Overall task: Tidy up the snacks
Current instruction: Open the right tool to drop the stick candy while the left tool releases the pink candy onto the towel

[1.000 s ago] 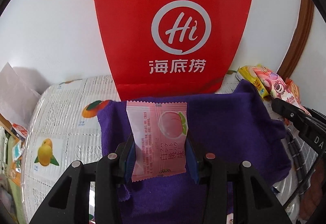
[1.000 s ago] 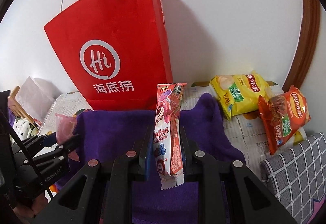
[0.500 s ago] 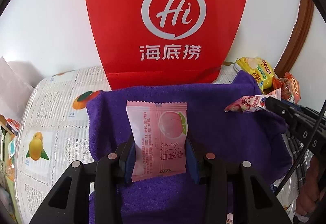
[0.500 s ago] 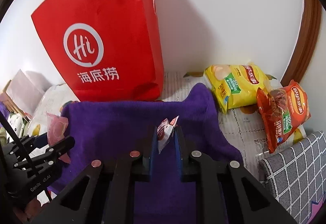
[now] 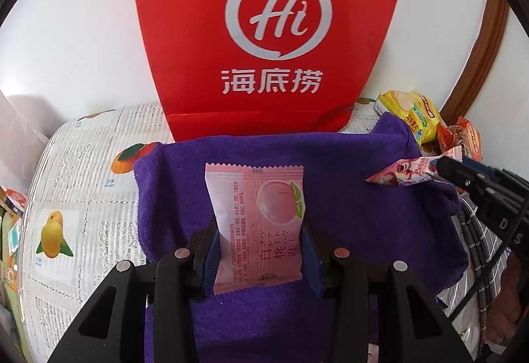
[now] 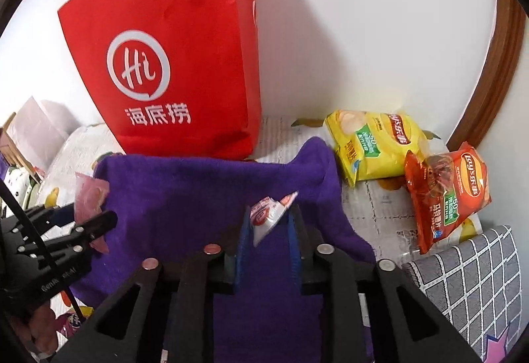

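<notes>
Left tongs [image 5: 259, 259]: we see them pinching the pink peach snack packet [image 5: 256, 224], the blue pads pressed on both of its side edges; the packet stands upright above the purple towel [image 5: 347, 184].
Right tongs [image 6: 266, 230]: we read the jaws as opening; the red-and-white strawberry snack wrapper [image 6: 267, 214] sits between the pads, leaning toward the left pad, and we cannot tell whether the right pad touches it.
Strawberry wrapper, left wrist view: its tip [image 5: 400, 173] juts from the right tongs over the right part of the towel.
Purple towel: it lies spread on the table [image 5: 89, 184], which carries a fruit-print cover.
Red paper bag [image 6: 185, 65]: it stands upright against the white wall, just behind the towel's far edge, with a white "Hi" logo on its face.
Yellow chip bag [image 6: 373, 144]: it lies on the table to the right of the towel, near the wall.
Orange chip bag [image 6: 446, 191]: it lies just beside the yellow one and overlaps its near corner.
Grey checked fabric [image 6: 469, 280]: we see it at the lower right, next to the orange bag.
</notes>
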Demonstrator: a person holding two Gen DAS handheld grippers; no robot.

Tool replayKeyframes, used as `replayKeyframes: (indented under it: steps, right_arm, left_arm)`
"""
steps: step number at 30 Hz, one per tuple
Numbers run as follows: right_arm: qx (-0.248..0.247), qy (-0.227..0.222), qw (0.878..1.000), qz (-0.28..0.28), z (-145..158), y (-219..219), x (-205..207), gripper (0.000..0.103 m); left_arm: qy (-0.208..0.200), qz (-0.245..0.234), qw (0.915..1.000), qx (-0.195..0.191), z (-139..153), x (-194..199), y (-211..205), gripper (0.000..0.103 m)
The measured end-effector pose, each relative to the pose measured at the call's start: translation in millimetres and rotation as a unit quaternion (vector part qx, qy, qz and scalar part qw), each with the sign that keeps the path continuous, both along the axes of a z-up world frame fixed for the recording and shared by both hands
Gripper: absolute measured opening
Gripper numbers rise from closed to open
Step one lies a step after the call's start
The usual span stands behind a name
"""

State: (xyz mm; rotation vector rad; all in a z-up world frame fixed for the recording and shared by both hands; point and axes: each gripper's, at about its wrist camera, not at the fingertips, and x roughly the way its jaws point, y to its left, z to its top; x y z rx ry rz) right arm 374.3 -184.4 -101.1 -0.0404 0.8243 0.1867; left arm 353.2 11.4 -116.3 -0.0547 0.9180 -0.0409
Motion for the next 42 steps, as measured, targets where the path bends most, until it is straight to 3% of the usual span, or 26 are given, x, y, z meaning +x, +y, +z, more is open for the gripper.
replayKeyframes:
  steps: [2, 6, 10, 37, 40, 42]
  right_arm:
    - [0.006, -0.009, 1.0, -0.003, 5, 0, -1, 0.046]
    - [0.012, -0.019, 1.0, 0.004, 11, 4, -4, 0.048]
    - [0.004, -0.032, 0.999, 0.004, 14, 7, -8, 0.058]
    - [0.009, -0.007, 1.0, 0.018, 7, 18, -8, 0.059]
    - [0.007, -0.01, 1.0, 0.022, 8, 21, -10, 0.059]
    - [0.008, -0.012, 1.0, 0.025, 10, 23, -11, 0.059]
  left_arm:
    - [0.005, -0.003, 1.0, 0.0, -3, 1, -3, 0.041]
    - [0.011, -0.007, 0.9999, 0.002, -7, 2, -7, 0.041]
    - [0.009, -0.008, 0.9999, 0.005, -6, 2, -8, 0.041]
    - [0.034, -0.011, 0.9993, 0.007, -18, 8, -11, 0.041]
    - [0.041, -0.021, 0.9989, 0.011, -19, 9, -14, 0.044]
    - [0.039, -0.022, 0.9989, 0.016, -18, 8, -17, 0.052]
